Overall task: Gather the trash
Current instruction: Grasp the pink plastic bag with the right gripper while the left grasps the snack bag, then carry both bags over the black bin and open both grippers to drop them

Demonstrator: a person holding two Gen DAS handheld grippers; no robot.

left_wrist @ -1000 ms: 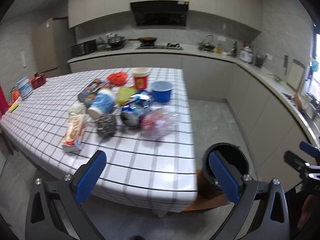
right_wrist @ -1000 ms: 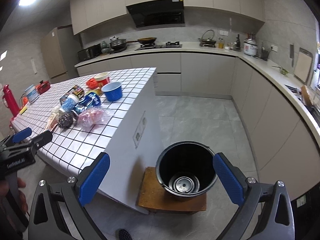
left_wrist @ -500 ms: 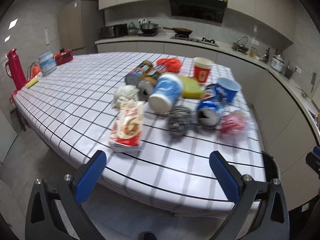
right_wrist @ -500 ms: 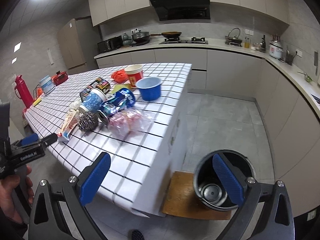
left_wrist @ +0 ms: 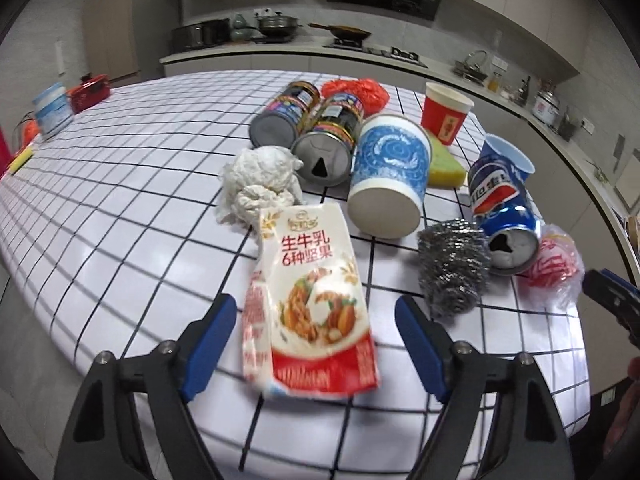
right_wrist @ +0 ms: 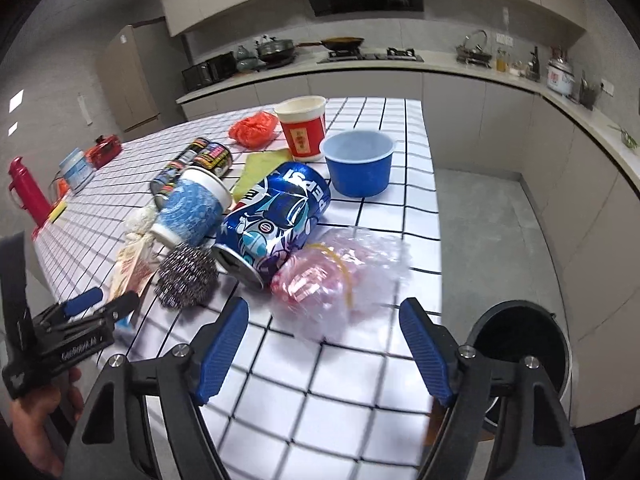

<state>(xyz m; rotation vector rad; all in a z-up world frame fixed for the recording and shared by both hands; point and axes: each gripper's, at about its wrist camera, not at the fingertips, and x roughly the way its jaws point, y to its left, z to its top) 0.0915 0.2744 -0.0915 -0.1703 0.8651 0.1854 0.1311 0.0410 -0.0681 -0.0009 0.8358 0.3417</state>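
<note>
Scene: kitchen, trash piled on the far end of a table (left_wrist: pixel 120 208) with a white black-grid cloth.
Left tongs (left_wrist: pixel 316 344): my jaws are apart and closing, pads either side of the snack pouch (left_wrist: pixel 308 300) lying flat near the table edge; pads not touching it as far as I see.
Right tongs (right_wrist: pixel 324 344): jaws apart and closing, crumpled clear-pink plastic bag (right_wrist: pixel 340 276) just ahead between the blue pads (right_wrist: pixel 224 344); no contact visible.
Snack pouch: white and red, printed face up, top end touching a wadded white tissue (left_wrist: pixel 260 184).
Cans: two dark-label cans (left_wrist: pixel 308 128) lie on their sides side by side behind the tissue; dented blue cola can (right_wrist: pixel 276 220) on its side, touching the steel scourer (right_wrist: pixel 186 276) and the plastic bag.
Cups: blue-patterned paper cup (left_wrist: pixel 388 176) tipped over, base toward my left camera; red paper cup (right_wrist: pixel 302 128) upright; blue plastic bowl (right_wrist: pixel 358 162) upright just beside it.
Other trash: red net ball (right_wrist: pixel 254 128) behind the red cup, yellow-green sponge (left_wrist: pixel 444 162) under the tipped cup's rim.
Bin: black bucket (right_wrist: pixel 520 344) on the floor off the table's right edge, open top, well apart from the pile.
Far table end: red flask (right_wrist: pixel 26 192) and a small white-blue container (left_wrist: pixel 52 112), not part of the pile.
Hand: fingers (right_wrist: pixel 36 436) grip the left tool's handle in the right camera.
</note>
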